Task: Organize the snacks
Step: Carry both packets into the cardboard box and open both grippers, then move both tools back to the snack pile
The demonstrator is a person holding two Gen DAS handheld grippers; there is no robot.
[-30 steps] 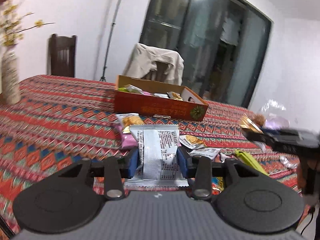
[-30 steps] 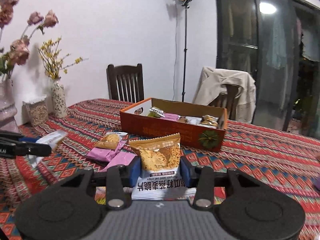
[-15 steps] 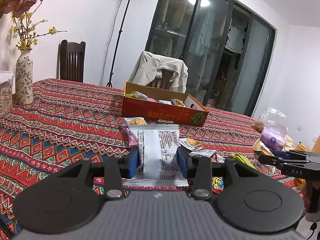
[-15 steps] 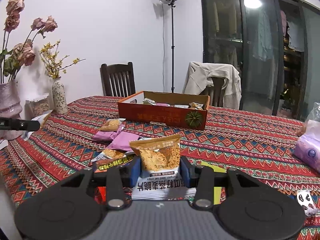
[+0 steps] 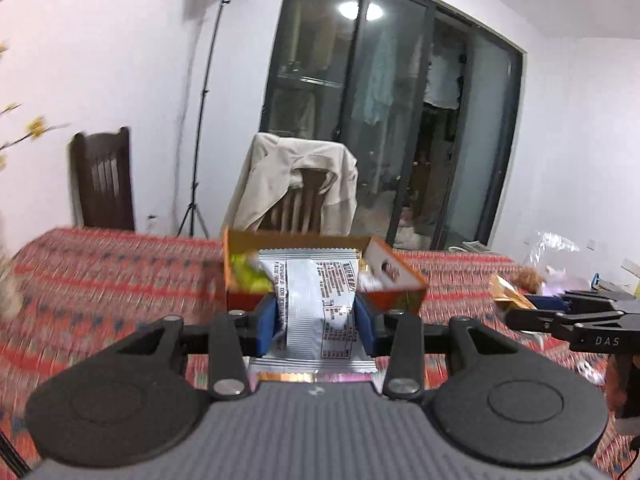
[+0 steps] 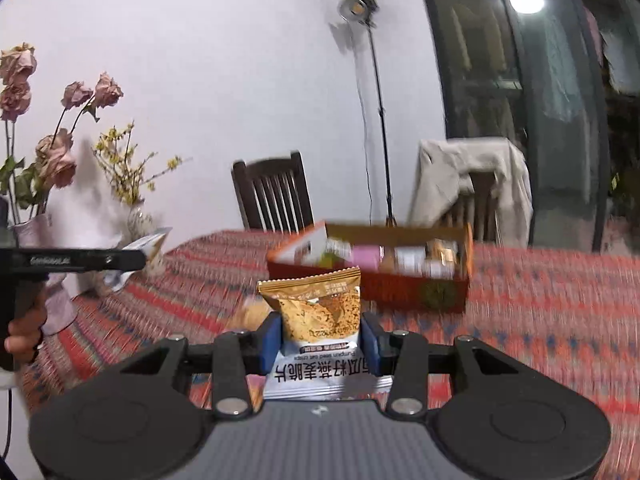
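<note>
My left gripper (image 5: 316,326) is shut on a silver snack packet (image 5: 316,300) with black print, held up in front of the orange cardboard box (image 5: 400,276). Green and other snacks lie inside that box. My right gripper (image 6: 320,338) is shut on a gold and white snack packet (image 6: 316,312), with the same orange box (image 6: 372,276) beyond it, holding pink and white packets. The right gripper shows at the right edge of the left wrist view (image 5: 520,308), gold packet in its tips. The left gripper appears at the left of the right wrist view (image 6: 136,260), held by a hand.
The table carries a red patterned cloth (image 6: 552,300). Vases with dried flowers (image 6: 52,152) stand at its left. Two chairs, one draped with a beige jacket (image 5: 296,176), and a lamp stand (image 5: 200,120) are behind it. A clear bag (image 5: 556,252) lies at the right.
Both grippers have risen and come closer to the orange box, keeping their packets. The loose snacks on the cloth have dropped out of sight below them.
</note>
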